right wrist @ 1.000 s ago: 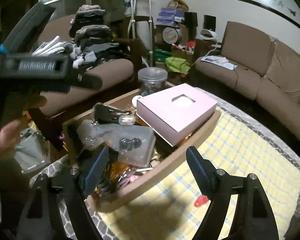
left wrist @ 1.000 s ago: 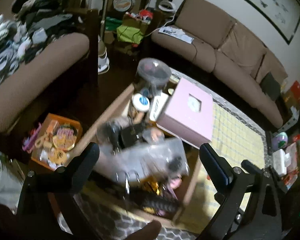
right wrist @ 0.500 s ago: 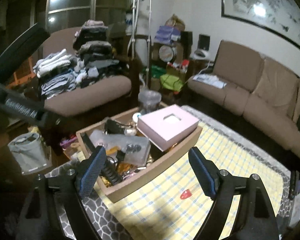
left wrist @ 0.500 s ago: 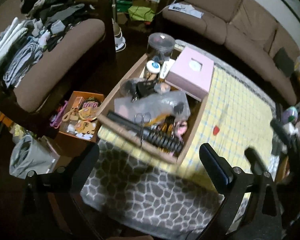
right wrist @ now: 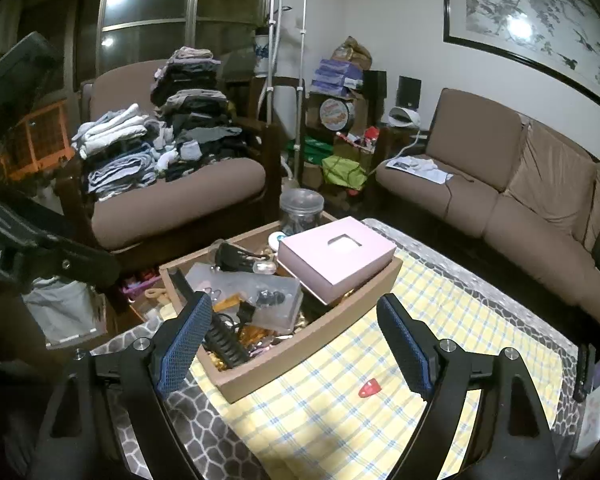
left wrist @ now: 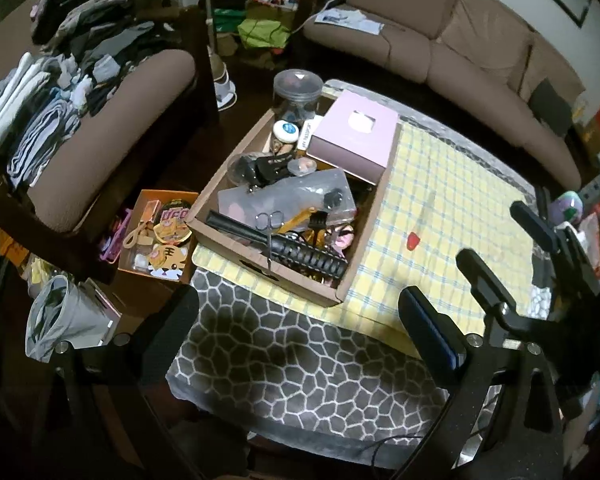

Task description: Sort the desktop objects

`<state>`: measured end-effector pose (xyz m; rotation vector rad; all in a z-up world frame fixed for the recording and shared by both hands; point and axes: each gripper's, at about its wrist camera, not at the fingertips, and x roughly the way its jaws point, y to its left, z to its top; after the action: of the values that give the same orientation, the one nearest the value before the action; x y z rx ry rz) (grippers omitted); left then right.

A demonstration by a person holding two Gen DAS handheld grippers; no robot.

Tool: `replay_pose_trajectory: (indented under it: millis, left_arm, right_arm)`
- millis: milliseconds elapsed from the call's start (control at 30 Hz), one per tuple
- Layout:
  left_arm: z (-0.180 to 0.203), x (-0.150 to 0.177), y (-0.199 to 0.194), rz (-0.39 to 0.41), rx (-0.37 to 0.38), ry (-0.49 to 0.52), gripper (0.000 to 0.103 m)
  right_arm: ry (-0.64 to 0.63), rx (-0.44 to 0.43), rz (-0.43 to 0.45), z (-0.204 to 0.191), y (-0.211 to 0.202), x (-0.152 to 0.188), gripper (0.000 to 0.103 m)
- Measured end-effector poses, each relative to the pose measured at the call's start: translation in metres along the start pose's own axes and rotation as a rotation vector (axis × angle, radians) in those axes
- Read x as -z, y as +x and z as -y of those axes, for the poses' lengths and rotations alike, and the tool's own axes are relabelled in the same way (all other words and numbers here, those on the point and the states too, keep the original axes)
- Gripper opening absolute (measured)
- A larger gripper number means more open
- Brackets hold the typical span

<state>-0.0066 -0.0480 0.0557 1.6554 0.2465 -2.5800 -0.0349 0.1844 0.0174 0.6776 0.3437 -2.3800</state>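
A brown sofa (right wrist: 500, 184) fills the right of the right wrist view, its far end cut off by the frame edge. An armchair (right wrist: 172, 196) at centre left is half buried under stacked folded clothes (right wrist: 160, 140), so its seat shows only at the front. The low table (left wrist: 300, 360) carries a grey cloth with a stone pattern and, over it, a yellow checked cloth (left wrist: 440, 220); its near edge fades into darkness at the bottom of the left wrist view.

In the middle of the table stands the cardboard tray (left wrist: 236, 260), crammed with the desktop things. A pink box (left wrist: 352, 136) lies across its upper right corner and hides whatever is beneath. A clear plastic case (left wrist: 288, 196) covers the middle, a clear jar (left wrist: 298, 96) stands at the far corner, and scissors (left wrist: 269, 224) and a black ribbed piece (left wrist: 308, 256) lie toward the near wall. The smaller items under them are too tangled to name. A small red thing (left wrist: 413, 241) lies alone on the checked cloth, right of the tray.

The left gripper (left wrist: 300, 328) looks steeply down over the table's near edge, jaws spread wide with nothing between them. The right gripper (right wrist: 296, 344) points more shallowly at the tray, likewise wide open and empty; in the left wrist view it shows dimly at the right edge.
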Motion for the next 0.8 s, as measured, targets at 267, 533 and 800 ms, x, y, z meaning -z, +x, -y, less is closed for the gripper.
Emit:
replay_pose_trajectory:
  millis: [267,533,800]
  left_arm:
    - [0.010,0.003,-0.007,0.011,-0.001,0.038,0.100]
    - [0.016,0.005,-0.007,0.009,-0.004,0.080,0.100]
    - [0.014,0.005,-0.006,0.003,0.007,0.074,0.100]
  right_arm:
    - [0.002,0.007,-0.002,0.003,0.003,0.001,0.087]
    - [-0.006,0.001,-0.004,-0.001,0.006,0.002,0.087]
    - [0.000,0.004,-0.005,0.000,0.005,0.003,0.087]
